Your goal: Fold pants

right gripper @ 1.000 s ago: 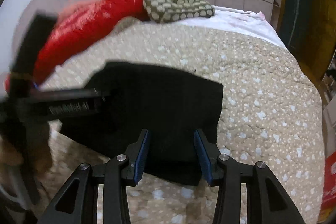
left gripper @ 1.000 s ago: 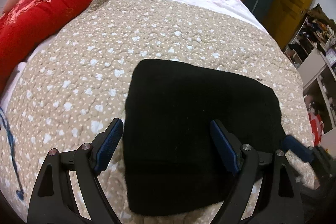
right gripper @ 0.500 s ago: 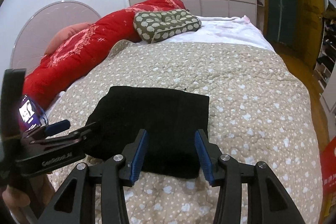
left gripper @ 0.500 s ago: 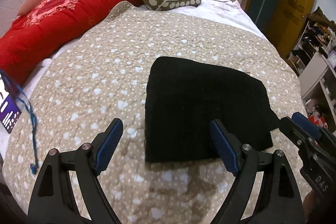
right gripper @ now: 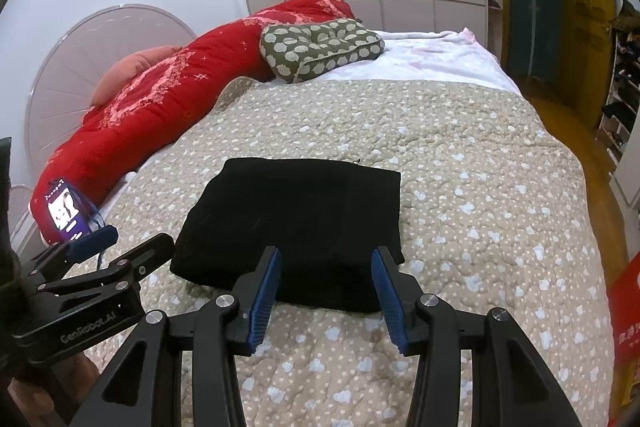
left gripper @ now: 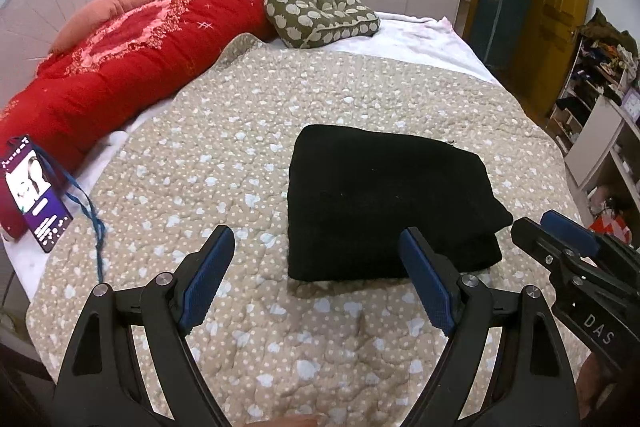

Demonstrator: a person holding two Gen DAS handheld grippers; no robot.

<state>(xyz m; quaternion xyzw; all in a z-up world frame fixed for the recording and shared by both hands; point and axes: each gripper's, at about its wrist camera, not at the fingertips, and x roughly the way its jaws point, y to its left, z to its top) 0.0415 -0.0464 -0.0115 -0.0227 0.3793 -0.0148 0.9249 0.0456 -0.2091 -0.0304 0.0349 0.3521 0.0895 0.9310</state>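
The black pants [left gripper: 384, 199] lie folded into a thick rectangle on the beige dotted quilt [left gripper: 224, 163]; they also show in the right wrist view [right gripper: 296, 223]. My left gripper [left gripper: 316, 279] is open and empty, raised above the quilt in front of the pants' near edge. My right gripper [right gripper: 326, 291] is open and empty, raised in front of the pants' near right part. Each gripper shows at the edge of the other's view, the right one [left gripper: 568, 251] and the left one [right gripper: 100, 259].
A red duvet [left gripper: 132, 63] runs along the left side of the bed. A green patterned cushion [left gripper: 320, 15] lies at the far end. A phone on a blue lanyard [left gripper: 34, 187] lies at the left edge. Shelves [left gripper: 600, 99] and a yellow door stand right.
Both grippers have drawn back and up from the folded pants, which now lie farther off and whole in both views. The pants have not moved.
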